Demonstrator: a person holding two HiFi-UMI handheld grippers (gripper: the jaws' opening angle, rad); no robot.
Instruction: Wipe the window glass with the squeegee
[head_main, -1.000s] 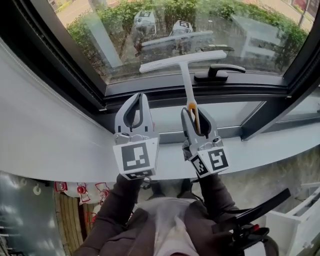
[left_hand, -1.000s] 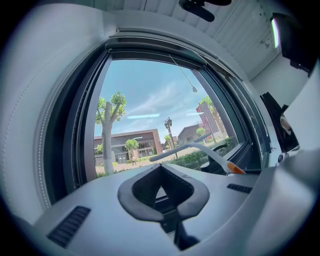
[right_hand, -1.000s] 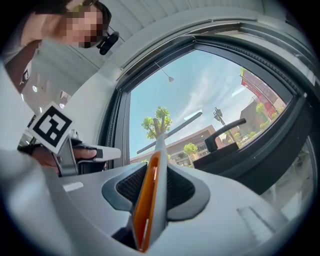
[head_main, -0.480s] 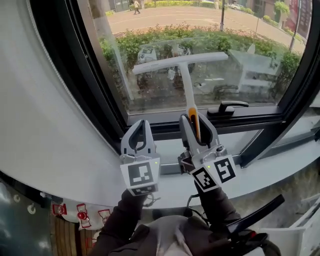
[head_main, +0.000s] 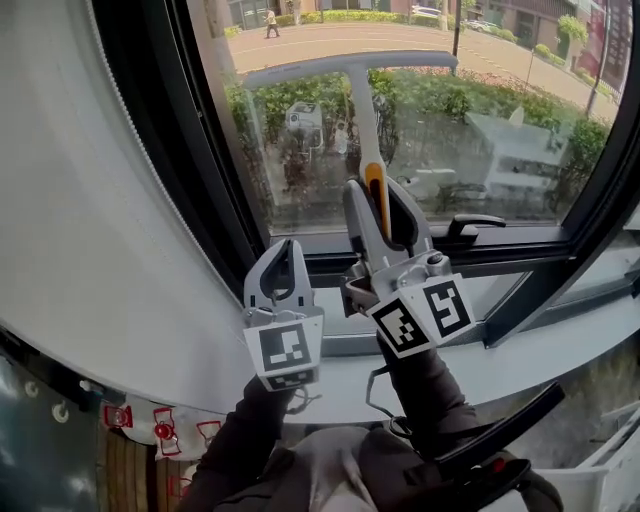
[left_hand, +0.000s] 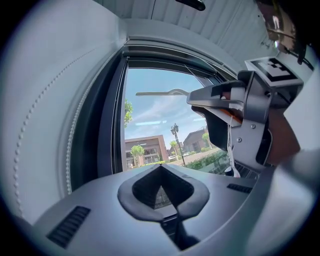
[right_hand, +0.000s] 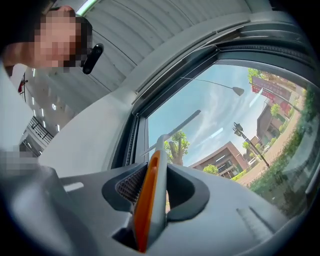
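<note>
A white squeegee (head_main: 364, 110) with an orange strip on its handle stands upright against the window glass (head_main: 480, 90), its blade (head_main: 350, 66) lying across the pane high up. My right gripper (head_main: 376, 198) is shut on the squeegee's handle; in the right gripper view the handle (right_hand: 150, 190) runs up between the pads to the blade (right_hand: 176, 131). My left gripper (head_main: 284, 252) hangs lower and to the left over the sill, shut with nothing in it. From the left gripper view I see the blade (left_hand: 162, 92) against the sky and the right gripper (left_hand: 240, 110).
A dark window frame (head_main: 215, 200) rises on the left beside a white curved wall (head_main: 90, 200). A black window handle (head_main: 475, 226) sits on the lower frame to the right. The grey sill (head_main: 560, 335) runs below. Outside are shrubs, a table and a road.
My right gripper has lifted the squeegee up the glass, its blade now much higher on the pane. The left gripper has stayed low near the sill.
</note>
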